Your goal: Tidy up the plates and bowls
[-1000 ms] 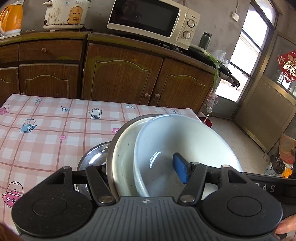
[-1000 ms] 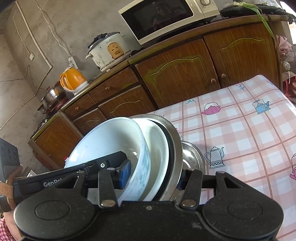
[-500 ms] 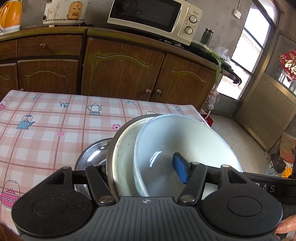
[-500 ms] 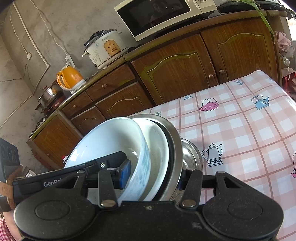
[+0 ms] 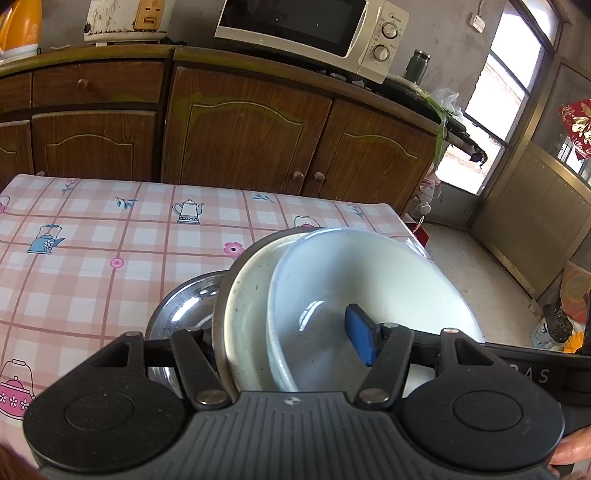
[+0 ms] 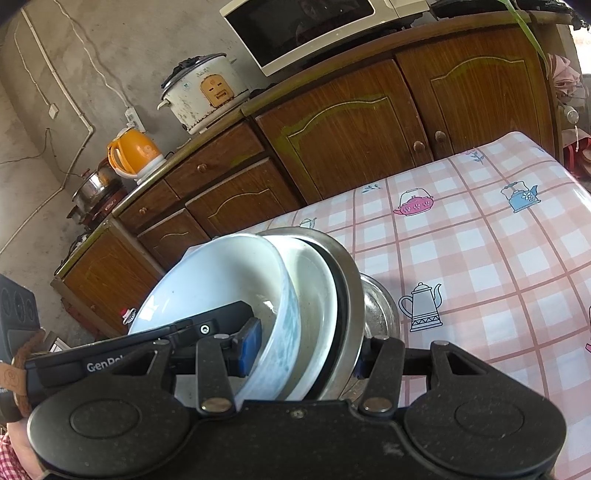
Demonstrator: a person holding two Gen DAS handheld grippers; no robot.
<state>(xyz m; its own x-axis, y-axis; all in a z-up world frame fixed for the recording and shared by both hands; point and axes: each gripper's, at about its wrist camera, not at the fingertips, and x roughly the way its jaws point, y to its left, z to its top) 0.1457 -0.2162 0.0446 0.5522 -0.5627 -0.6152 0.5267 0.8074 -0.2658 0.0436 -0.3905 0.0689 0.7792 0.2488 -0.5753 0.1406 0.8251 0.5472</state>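
Observation:
A stack of nested dishes is held on edge between both grippers: a pale blue bowl [image 5: 369, 288], a white dish [image 5: 247, 317] and a steel plate [image 6: 347, 295] outermost. My left gripper [image 5: 284, 347] is shut on the stack, its blue pad [image 5: 360, 339] inside the blue bowl. My right gripper [image 6: 303, 350] is shut on the same stack from the opposite side, its blue pad [image 6: 249, 345] inside the bowl [image 6: 214, 288]. A small steel bowl [image 5: 188, 306] sits just beyond the stack over the tablecloth; it also shows in the right wrist view [image 6: 380, 310].
The table has a pink checked cloth with teapot prints [image 5: 110, 251]. Brown cabinets [image 5: 243, 133] stand behind it with a microwave [image 5: 314, 26], a rice cooker [image 6: 203, 92] and an orange kettle [image 6: 133, 151] on top. A door opening [image 5: 491, 110] is at the right.
Both grippers and the held stack have drifted slightly; the table and cabinets appear a little lower and closer. The grip on the stack is unchanged.

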